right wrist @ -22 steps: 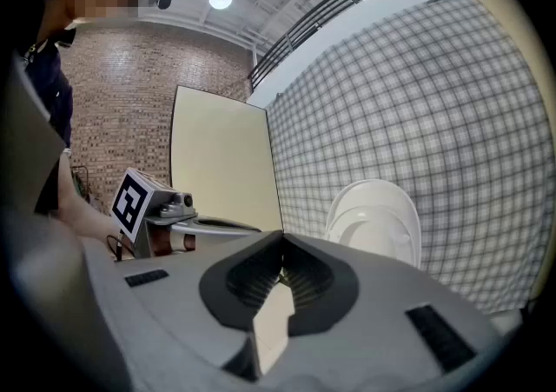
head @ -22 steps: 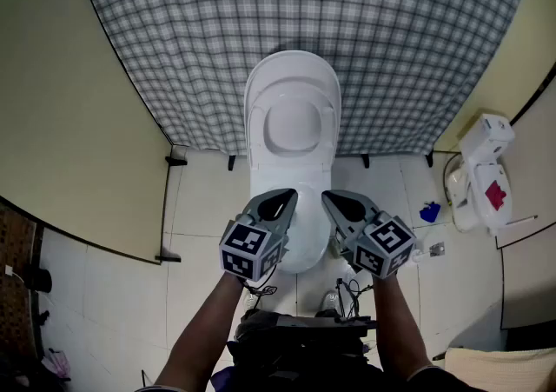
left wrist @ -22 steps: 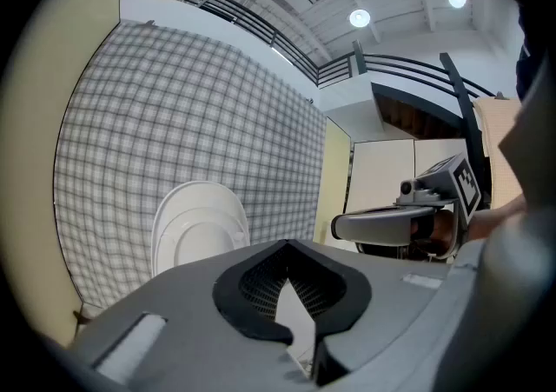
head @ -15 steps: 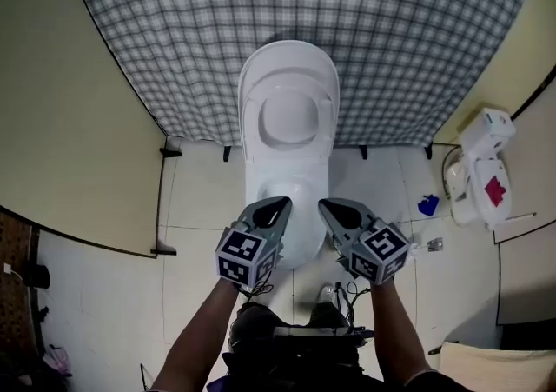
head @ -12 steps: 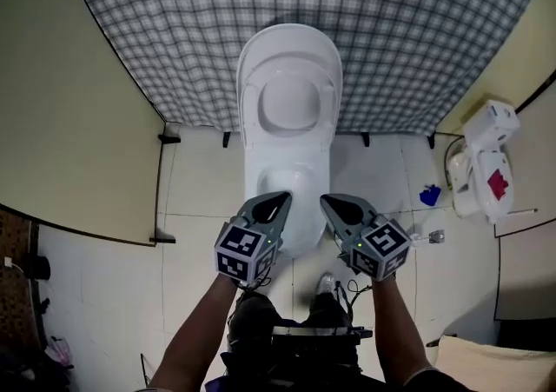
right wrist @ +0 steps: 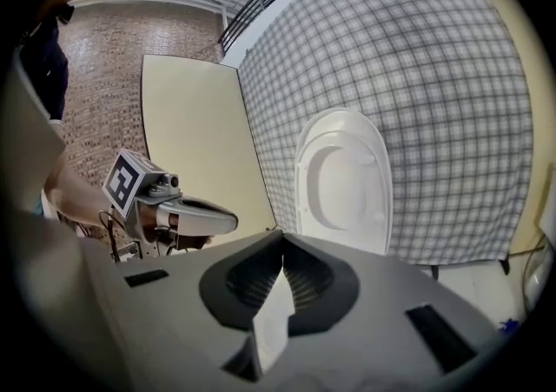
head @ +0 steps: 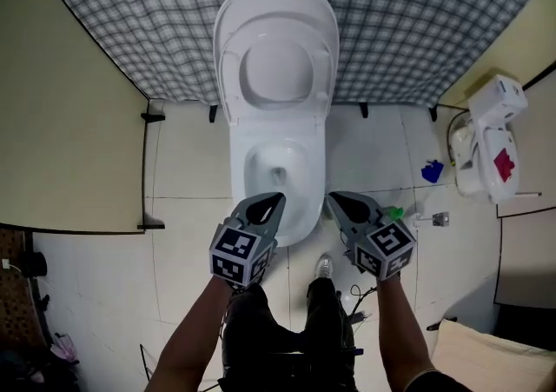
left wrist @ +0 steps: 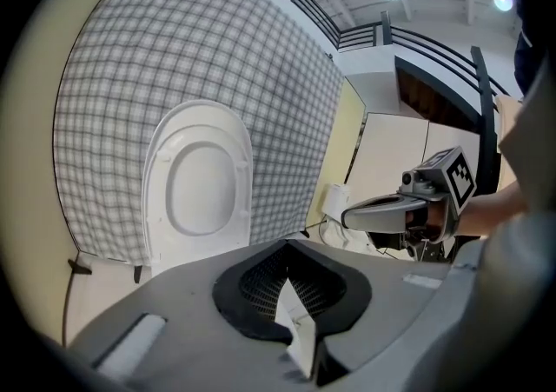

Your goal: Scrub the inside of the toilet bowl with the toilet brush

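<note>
— Tongs?
— Left gripper point(head: 274, 200) and right gripper point(head: 334, 200) are both seen pressed together and empty, held at the front of the toilet bowl point(head: 276, 175) (lid raised).
— And the toilet brush?
— Not made out; possibly in the white stand point(head: 486, 142) at right.

Glossy smooth white toilet point(head: 276, 134), matt checked cloth backdrop point(head: 417, 16), smooth pale floor tiles point(head: 187, 169)

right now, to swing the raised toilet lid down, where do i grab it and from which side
Grip the raised toilet lid on a side rim near its top free end, jaws pinching the thin edge, coming from the side. It stands upright before the checked wall, hinged behind the toilet bowl, so its back looks hard to reach.
</note>
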Motion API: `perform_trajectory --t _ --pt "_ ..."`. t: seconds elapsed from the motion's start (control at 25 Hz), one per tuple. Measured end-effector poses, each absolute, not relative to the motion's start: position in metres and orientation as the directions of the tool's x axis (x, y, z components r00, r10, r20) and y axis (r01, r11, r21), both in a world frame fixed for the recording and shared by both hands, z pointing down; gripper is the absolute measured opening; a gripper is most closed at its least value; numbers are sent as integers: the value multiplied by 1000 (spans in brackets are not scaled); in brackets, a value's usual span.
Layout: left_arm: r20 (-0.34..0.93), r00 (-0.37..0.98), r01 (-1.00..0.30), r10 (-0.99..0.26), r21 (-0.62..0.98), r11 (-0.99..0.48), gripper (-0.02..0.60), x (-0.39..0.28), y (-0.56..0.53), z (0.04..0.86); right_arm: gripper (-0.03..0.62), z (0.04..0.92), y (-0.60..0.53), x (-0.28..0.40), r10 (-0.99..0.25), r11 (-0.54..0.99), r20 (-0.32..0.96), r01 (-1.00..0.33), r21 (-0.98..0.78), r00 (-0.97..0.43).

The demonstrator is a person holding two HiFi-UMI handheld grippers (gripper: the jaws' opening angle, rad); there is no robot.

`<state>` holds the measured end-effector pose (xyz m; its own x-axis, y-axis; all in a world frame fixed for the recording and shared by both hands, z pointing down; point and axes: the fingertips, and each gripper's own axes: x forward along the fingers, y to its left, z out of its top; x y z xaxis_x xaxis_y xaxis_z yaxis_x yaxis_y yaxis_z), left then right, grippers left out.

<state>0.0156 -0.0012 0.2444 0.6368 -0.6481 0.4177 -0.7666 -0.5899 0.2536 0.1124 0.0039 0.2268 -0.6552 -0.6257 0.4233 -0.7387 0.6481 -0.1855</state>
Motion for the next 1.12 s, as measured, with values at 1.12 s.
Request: perform_trajectory --t 1.12 --pt "524 727 -673 -444 414 -613 11 143 11 480 175 554 6 301 -531 307 797 -942 -136 -288"
